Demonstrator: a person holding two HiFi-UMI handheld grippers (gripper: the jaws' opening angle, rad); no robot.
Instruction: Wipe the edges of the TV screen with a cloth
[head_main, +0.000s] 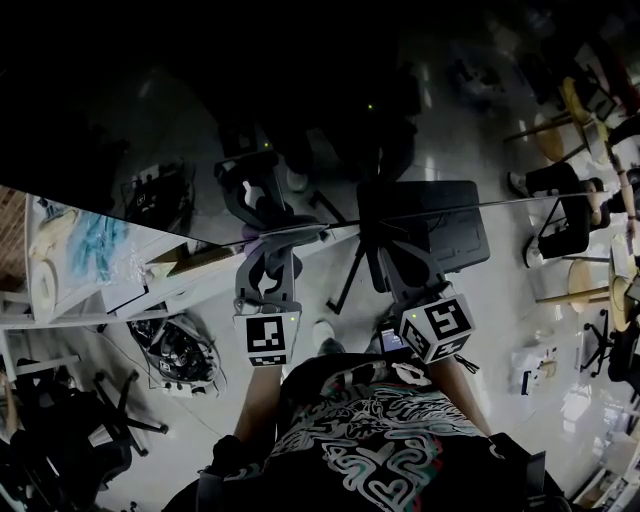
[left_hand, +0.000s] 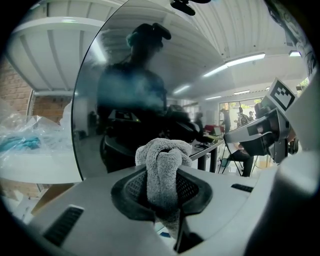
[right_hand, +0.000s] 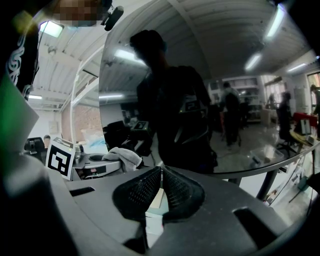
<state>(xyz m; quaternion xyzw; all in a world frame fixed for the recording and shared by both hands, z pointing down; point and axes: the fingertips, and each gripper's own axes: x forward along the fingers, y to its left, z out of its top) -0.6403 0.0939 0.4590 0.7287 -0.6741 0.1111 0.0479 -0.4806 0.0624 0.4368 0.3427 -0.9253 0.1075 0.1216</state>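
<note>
The dark, glossy TV screen (head_main: 150, 110) fills the upper part of the head view, and its thin edge (head_main: 520, 203) runs across the middle. Both grippers point at that edge. My left gripper (head_main: 262, 246) is shut on a bunched grey cloth (left_hand: 162, 167), which sticks out past the jaw tips close to the screen (left_hand: 125, 100). My right gripper (right_hand: 161, 172) is just to its right, shut with nothing between its pads. In the right gripper view the cloth (right_hand: 122, 157) shows at the left. The screen (right_hand: 200, 75) mirrors the person and the room.
White shelving with plastic bags (head_main: 90, 250) stands at the left, beside the screen. A black office chair (head_main: 440, 235) is on the floor under the grippers. Stools (head_main: 585, 285) and a seated person's legs (head_main: 545, 180) are at the right.
</note>
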